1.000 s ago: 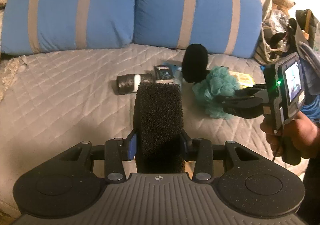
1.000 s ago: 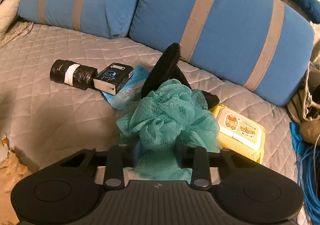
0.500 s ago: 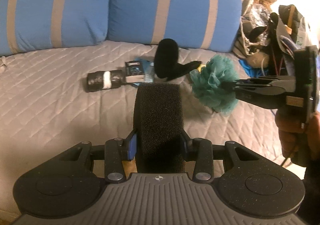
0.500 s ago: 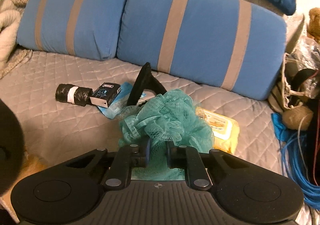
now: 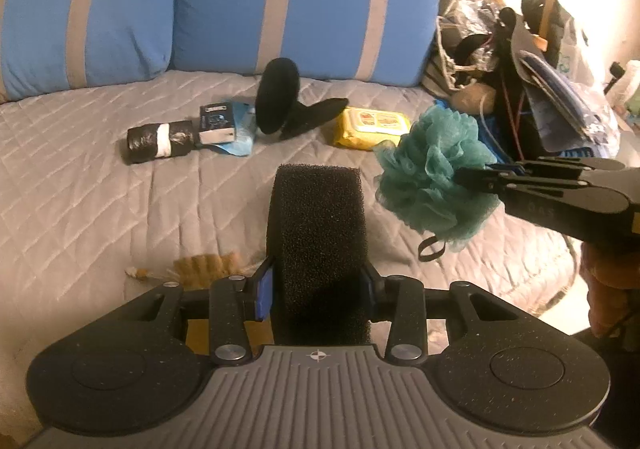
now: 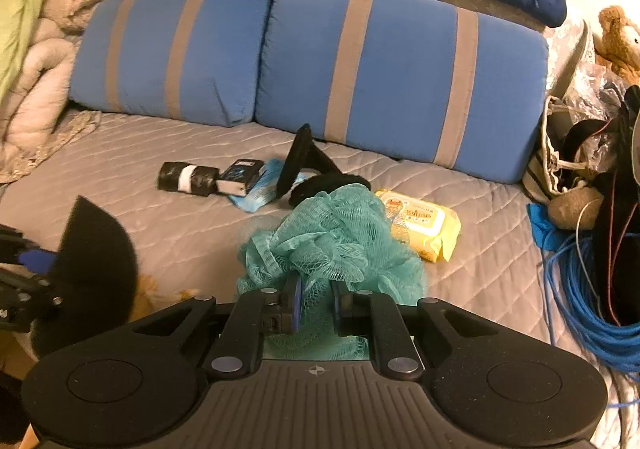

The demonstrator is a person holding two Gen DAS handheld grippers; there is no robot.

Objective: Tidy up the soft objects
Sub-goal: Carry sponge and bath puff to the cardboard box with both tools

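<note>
Quilt [image 5: 100, 185] | left gripper [image 5: 316, 289] clamps sponge [image 5: 318, 233] | right gripper [image 6: 314, 307] just closed, pinching loofah [image 6: 336, 245] | carry both level; squeeze loofah firmly, mesh slips.

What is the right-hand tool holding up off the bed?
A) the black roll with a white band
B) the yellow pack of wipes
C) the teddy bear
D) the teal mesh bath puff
D: the right tool is clamped on the teal mesh bath puff, which hangs above the quilt in the left wrist view.
</note>
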